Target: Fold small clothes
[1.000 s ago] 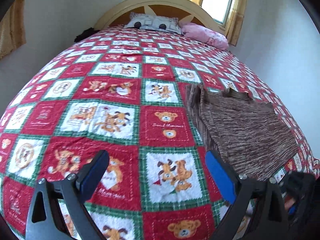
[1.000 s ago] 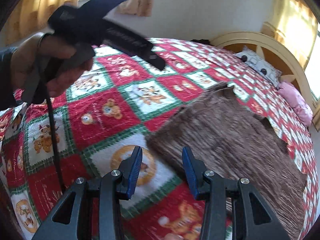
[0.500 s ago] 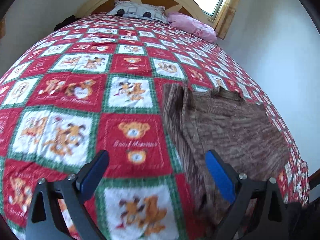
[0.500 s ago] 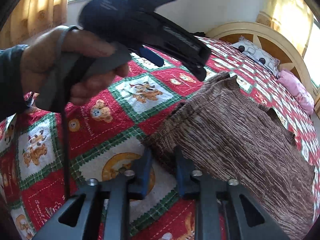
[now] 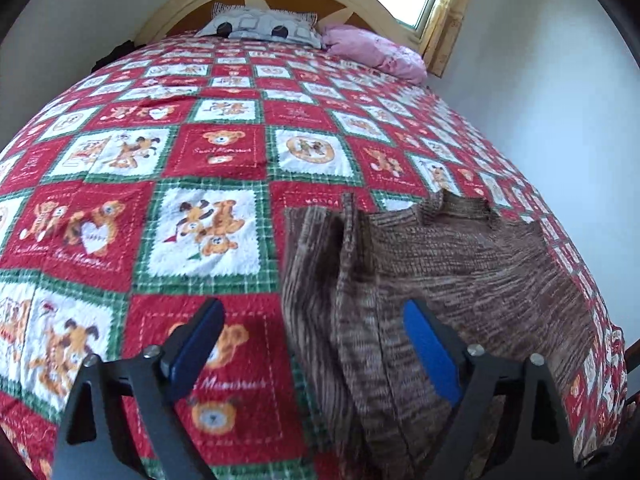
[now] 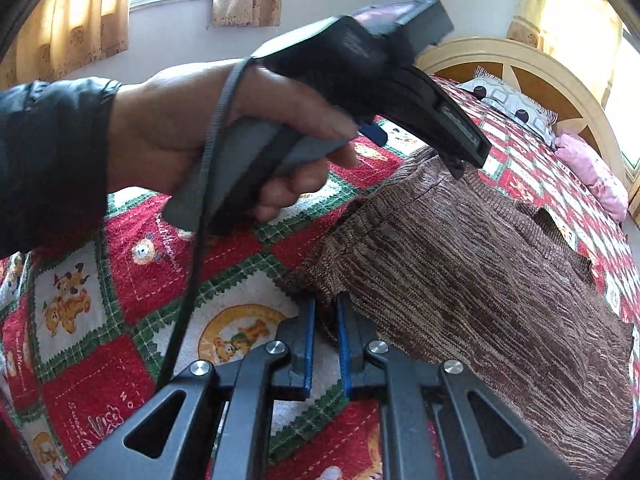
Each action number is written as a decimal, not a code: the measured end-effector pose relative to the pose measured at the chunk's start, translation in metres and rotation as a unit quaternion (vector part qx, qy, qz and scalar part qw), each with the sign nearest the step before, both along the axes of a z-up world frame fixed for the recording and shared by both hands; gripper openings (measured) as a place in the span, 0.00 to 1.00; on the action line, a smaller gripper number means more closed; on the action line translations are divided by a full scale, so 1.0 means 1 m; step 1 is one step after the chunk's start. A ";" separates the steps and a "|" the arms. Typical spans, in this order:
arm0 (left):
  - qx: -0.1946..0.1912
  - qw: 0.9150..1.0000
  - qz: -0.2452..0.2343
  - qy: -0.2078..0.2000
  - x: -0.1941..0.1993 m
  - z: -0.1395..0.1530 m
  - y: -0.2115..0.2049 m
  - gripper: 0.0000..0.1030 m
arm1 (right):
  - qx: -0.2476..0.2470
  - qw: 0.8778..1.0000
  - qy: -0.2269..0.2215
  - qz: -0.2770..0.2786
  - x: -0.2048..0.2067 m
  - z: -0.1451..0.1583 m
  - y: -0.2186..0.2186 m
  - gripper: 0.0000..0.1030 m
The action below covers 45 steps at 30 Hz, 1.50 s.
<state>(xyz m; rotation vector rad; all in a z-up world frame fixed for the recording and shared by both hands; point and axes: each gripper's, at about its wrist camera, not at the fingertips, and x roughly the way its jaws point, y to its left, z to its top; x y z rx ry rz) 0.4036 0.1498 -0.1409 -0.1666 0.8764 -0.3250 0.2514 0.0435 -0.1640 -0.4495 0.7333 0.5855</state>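
A brown knitted garment (image 5: pixel 460 276) lies spread on the bed, with a folded ridge along its left side. My left gripper (image 5: pixel 312 348) is open, its blue pads straddling the garment's near left edge just above it. In the right wrist view the garment (image 6: pixel 480 272) fills the right half. My right gripper (image 6: pixel 325 336) is shut on the garment's near corner. The left gripper, held in a hand (image 6: pixel 192 136), hovers over the garment's far left edge.
The bed is covered by a red, green and white teddy-bear quilt (image 5: pixel 208 224). A grey patterned pillow (image 5: pixel 260 26) and a pink pillow (image 5: pixel 372 50) lie at the headboard. A white wall (image 5: pixel 540 80) runs close along the bed's right side.
My right gripper has closed on the garment's near corner. My left gripper has moved forward and right over the garment's left edge, still open.
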 end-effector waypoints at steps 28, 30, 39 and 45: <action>-0.224 0.974 -0.017 0.017 0.006 0.051 -0.018 0.07 | 0.160 0.983 -0.020 -0.085 -0.014 0.070 -0.127 0.03; -0.222 0.975 -0.028 0.009 0.006 0.063 -0.034 0.07 | 0.173 0.979 -0.035 -0.097 -0.019 0.077 -0.143 0.03; -0.210 0.975 -0.078 -0.009 0.005 0.095 -0.102 0.07 | 0.204 0.967 -0.055 -0.144 -0.036 0.087 -0.212 0.03; -0.189 0.976 -0.104 -0.003 0.010 0.092 -0.149 0.07 | 0.218 0.957 -0.059 -0.180 -0.040 0.088 -0.253 0.03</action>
